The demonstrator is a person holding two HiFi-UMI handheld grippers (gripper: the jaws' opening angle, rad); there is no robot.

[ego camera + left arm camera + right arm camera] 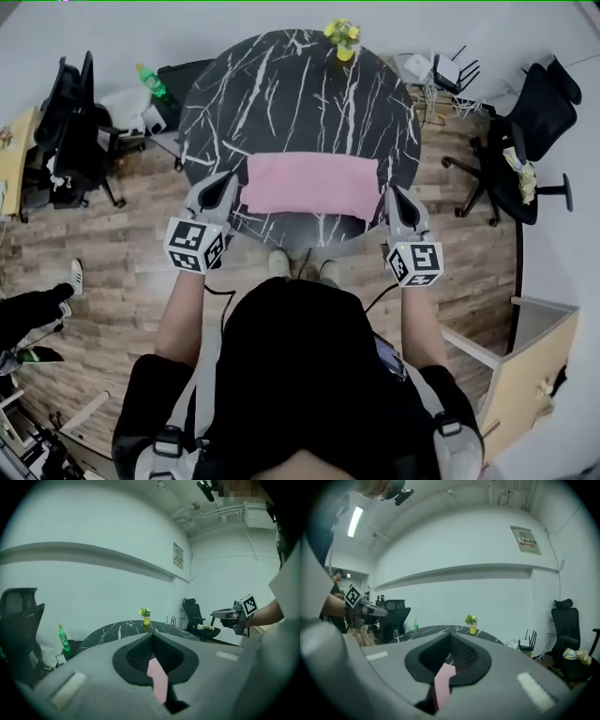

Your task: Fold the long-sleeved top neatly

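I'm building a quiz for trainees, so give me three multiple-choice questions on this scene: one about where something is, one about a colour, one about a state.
1. Where does the plant stand?
A) at the table's far edge
B) on the floor
C) on the top

2. What colour is the top?
A) blue
B) pink
C) white

3. In what state is the left hand-held gripper?
A) open and empty
B) shut on the top
C) shut on a bottle

Answers:
1 A: the head view shows the plant by the far rim of the table.
2 B: the cloth on the near edge is pink.
3 B: the left gripper view shows pink cloth pinched between its closed jaws.
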